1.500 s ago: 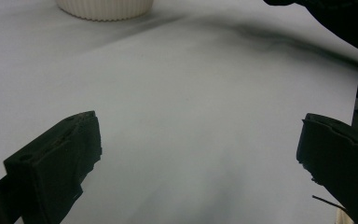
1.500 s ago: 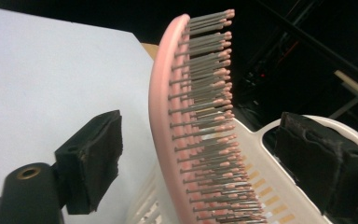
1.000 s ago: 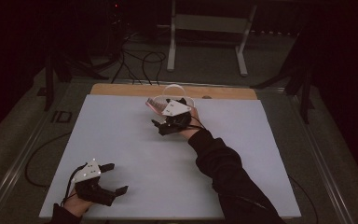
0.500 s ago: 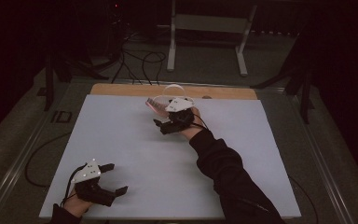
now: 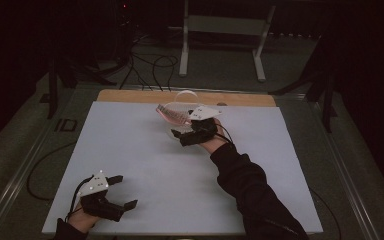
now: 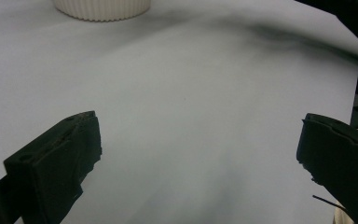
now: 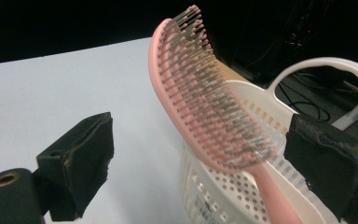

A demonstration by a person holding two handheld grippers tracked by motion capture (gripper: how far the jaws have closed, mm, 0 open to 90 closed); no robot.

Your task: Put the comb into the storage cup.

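A pink hairbrush (image 5: 172, 115) leans bristles-up on the rim of a cream perforated basket (image 5: 185, 97) at the far middle of the table. In the right gripper view the hairbrush (image 7: 205, 102) rises from the basket (image 7: 242, 186) between my jaws, which stand wide apart and touch neither. My right gripper (image 5: 180, 137) (image 7: 203, 147) is open just in front of the basket. At the near left corner my left gripper (image 5: 125, 191) (image 6: 198, 140) rests open over bare white sheet, with nothing between its fingers.
A white sheet (image 5: 145, 160) covers the table, with a wooden strip (image 5: 130, 96) along the far edge. The base of a cream ribbed object (image 6: 101, 9) shows at the top of the left gripper view. Cables and a metal stand (image 5: 220, 25) lie on the floor beyond.
My right gripper has drawn back slightly from the basket toward the person. The brush stays on the basket. The left gripper has barely moved.
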